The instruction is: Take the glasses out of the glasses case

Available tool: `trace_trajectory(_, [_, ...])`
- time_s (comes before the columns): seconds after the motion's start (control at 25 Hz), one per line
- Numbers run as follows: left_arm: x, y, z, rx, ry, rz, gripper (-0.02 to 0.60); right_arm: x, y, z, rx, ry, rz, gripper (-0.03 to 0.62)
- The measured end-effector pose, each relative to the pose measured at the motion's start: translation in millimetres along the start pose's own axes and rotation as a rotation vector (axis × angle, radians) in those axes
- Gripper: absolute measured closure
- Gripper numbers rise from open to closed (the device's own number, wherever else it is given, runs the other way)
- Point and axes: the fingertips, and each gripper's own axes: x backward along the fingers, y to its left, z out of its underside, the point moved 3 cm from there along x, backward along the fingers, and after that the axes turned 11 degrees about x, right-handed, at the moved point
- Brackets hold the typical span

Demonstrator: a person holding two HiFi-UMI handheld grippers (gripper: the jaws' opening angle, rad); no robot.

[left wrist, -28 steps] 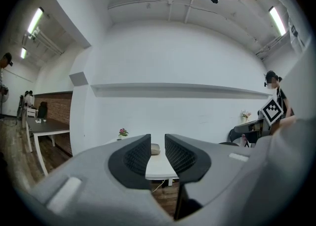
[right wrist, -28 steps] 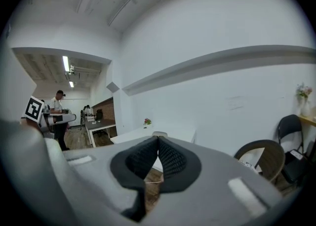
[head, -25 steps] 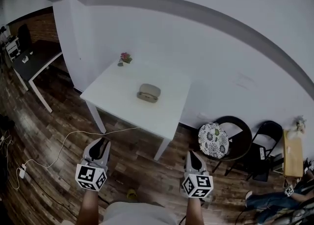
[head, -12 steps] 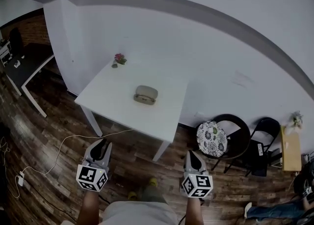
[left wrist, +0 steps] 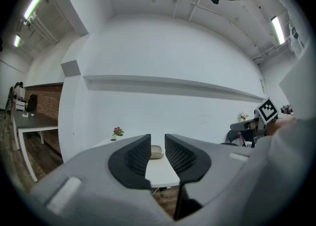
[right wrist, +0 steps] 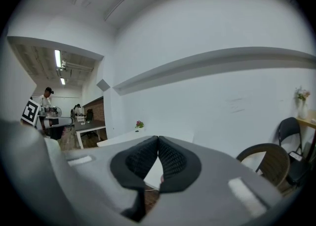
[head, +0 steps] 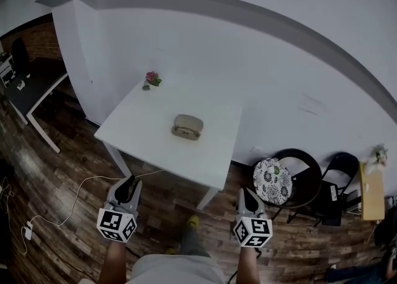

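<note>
**While the case lies shut, nothing has begun**

Though the task calls for glasses, none can be seen: the glasses case (head: 188, 126) sits closed near the middle of the white desk (head: 139, 137), untouched. Both grippers hang over the wooden floor, well short of it. The left gripper (head: 126, 185) has its jaws spread by a narrow gap, with nothing between them; the right gripper (head: 247, 196) has its jaws pressed together, empty. Everything is left, I judge: reaching the desk, opening the case, lifting the glasses out.

white table (head: 146, 121), glasses case (head: 188, 126) on it
</note>
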Motion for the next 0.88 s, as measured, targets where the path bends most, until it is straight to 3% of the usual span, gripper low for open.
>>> trace_trajectory(0.88, [-168.9,46.0,2.9,0.014,0.081,-0.038,0.485,-171.6,-55.8,1.2,-0.049,0.062,-0.039,0.591])
